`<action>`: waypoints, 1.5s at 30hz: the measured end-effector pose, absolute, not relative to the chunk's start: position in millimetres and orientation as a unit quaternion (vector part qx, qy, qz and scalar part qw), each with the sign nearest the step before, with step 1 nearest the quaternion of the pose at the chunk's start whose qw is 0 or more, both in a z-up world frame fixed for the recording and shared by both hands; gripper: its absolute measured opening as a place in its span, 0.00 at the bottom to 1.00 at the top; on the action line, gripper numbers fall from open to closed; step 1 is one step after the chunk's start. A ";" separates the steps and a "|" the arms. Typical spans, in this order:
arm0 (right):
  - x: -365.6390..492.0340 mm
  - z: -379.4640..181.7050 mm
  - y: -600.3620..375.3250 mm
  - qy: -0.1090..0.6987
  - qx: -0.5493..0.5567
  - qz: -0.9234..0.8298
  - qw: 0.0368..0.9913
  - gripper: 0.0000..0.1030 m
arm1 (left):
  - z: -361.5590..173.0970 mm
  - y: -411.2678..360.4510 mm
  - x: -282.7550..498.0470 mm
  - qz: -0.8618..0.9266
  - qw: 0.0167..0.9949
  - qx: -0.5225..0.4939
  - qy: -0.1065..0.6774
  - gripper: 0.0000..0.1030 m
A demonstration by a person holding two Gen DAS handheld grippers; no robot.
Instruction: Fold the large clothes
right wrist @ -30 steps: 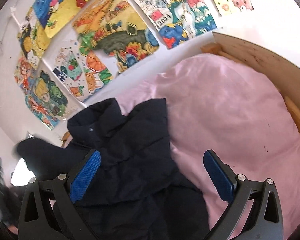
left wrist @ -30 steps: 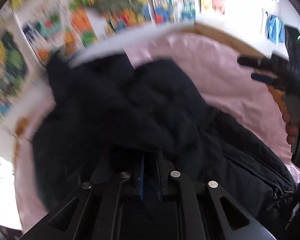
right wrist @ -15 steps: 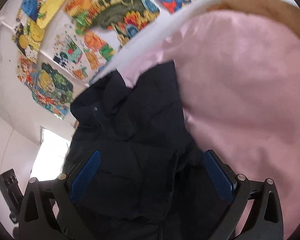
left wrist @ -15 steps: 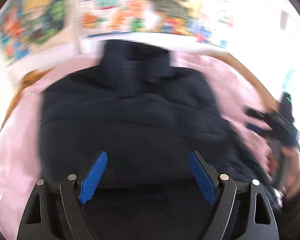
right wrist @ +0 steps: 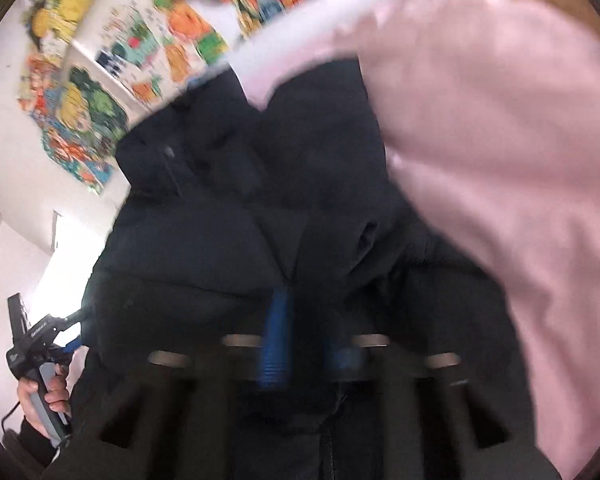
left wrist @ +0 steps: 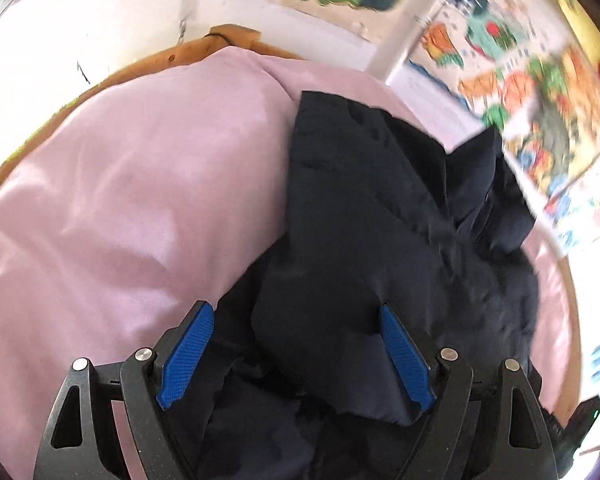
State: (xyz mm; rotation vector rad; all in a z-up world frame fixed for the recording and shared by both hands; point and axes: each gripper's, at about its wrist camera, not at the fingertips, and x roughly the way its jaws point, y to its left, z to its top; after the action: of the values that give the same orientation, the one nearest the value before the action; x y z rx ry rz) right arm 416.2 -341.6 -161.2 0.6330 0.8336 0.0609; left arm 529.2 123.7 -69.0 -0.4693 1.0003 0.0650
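Dark puffer jacket lies right of centre on pink bedding. Left gripper spread wide over jacket's lower edge, gripping nothing. Right gripper clenched on jacket fabric, lower centre, blurred.

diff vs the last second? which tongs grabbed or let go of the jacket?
The left tongs, shut on the dark jacket a second ago, have let go and now stand open over its near edge. The right tongs, open until half a second ago, have closed on the jacket. Both views have swung, blurred. The jacket still lies on the pink bedding, wall posters unchanged.
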 end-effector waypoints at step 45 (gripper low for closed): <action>560.7 -61.2 -352.4 0.339 0.183 0.087 0.919 0.70 | -28.1 69.2 618.1 -0.118 0.922 -0.118 0.349 0.98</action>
State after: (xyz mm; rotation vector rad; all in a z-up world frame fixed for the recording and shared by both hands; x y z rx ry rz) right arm 560.7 -352.4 -61.2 0.3752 0.6973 0.1785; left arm 618.1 69.2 -28.1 -0.2424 0.7159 -0.2430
